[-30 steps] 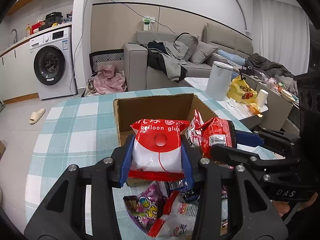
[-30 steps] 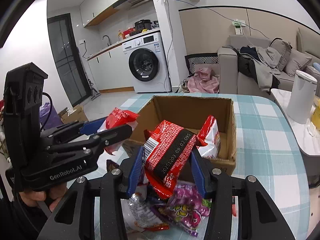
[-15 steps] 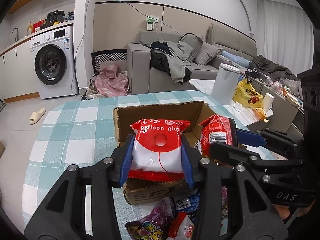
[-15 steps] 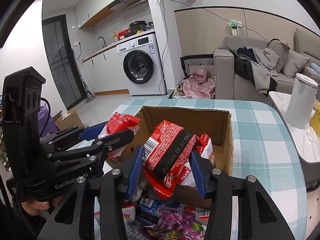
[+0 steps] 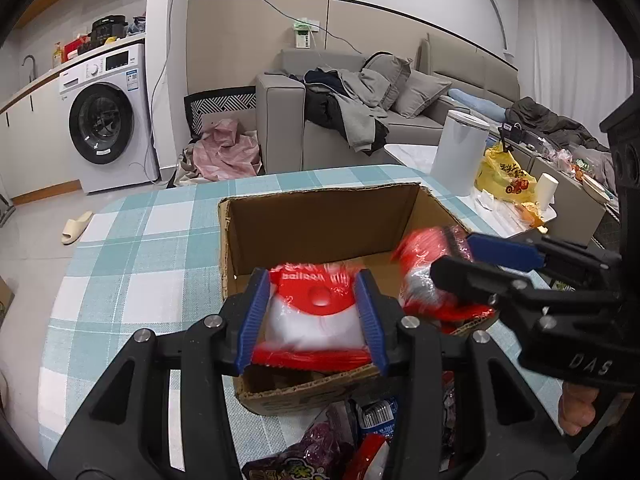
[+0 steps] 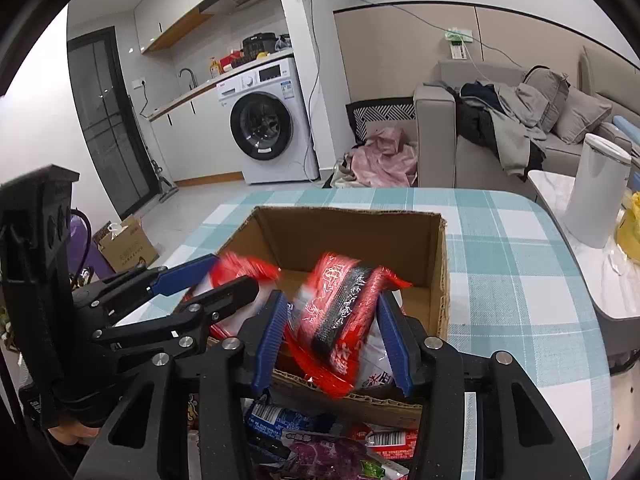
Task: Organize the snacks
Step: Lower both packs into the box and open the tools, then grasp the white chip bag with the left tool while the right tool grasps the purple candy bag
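Motion blur smears the print on both held packets, so little of their lettering can be read, and the loose snack packets heaped on the table in front of the cardboard box are cut off by the frame's lower edge and by the gripper bodies. The left gripper is closed on a red-and-white snack bag, its blue pads pressing either side, held over the box's near wall. The right gripper clamps a red packet with a black band, tilted, over the box's near right corner. Only the left wrist view shows the person's fingers wrapped under the right gripper's handle, and the yellow plastic bag on the side table; only the right wrist view shows a small carton on the floor beside the checked tablecloth.
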Demonstrator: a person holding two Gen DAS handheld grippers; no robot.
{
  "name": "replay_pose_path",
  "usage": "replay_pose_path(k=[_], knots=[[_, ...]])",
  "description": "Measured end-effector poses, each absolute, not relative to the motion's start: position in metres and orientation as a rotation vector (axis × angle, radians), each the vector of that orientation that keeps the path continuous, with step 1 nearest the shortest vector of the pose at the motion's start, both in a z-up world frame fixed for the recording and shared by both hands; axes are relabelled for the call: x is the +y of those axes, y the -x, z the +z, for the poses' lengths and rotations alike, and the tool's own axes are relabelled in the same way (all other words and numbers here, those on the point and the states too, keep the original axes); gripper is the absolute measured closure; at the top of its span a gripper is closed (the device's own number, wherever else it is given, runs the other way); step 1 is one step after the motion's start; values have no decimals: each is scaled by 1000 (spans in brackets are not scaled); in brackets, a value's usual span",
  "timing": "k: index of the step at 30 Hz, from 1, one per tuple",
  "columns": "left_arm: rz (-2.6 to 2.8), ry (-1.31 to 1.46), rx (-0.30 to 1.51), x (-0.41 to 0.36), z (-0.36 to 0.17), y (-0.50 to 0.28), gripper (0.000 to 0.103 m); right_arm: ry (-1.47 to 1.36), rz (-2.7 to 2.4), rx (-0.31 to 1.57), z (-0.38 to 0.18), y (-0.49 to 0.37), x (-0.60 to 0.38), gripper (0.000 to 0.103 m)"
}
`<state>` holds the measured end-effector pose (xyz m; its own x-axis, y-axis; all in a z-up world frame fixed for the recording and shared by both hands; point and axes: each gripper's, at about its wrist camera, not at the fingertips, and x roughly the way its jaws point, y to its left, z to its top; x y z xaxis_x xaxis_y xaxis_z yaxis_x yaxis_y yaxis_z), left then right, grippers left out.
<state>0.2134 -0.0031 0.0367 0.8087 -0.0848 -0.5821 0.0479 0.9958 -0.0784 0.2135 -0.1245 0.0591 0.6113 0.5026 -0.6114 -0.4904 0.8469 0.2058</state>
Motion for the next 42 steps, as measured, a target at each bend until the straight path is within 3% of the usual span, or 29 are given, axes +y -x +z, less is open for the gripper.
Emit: replay_pose_path(k=[1, 3, 5, 7, 9, 12, 28, 42], knots=[[-70, 57, 624, -3, 38, -212, 59, -21, 571, 701, 62, -212, -126, 53], [-67, 55, 614, 0, 41, -206, 38, -22, 564, 691, 66, -208, -130, 52], [-62, 65, 594, 2, 46, -198, 20, -17, 549, 689, 68, -204, -135, 42], [-60, 80, 578, 6, 50, -188, 12, -18, 537, 690, 69, -199, -140, 18], [-47, 91, 577, 9, 53, -179, 1, -42, 539, 699, 68, -193, -148, 9], [-35, 90, 560, 11, 55, -163, 1, -55, 531, 722, 65, -184, -157, 1], [-18, 105, 582, 11, 41, -86, 1, -69, 466, 828, 36, -145, -169, 1], [-14, 142, 684, -5, 14, -70, 1, -66, 506, 916, 23, -141, -156, 1]])
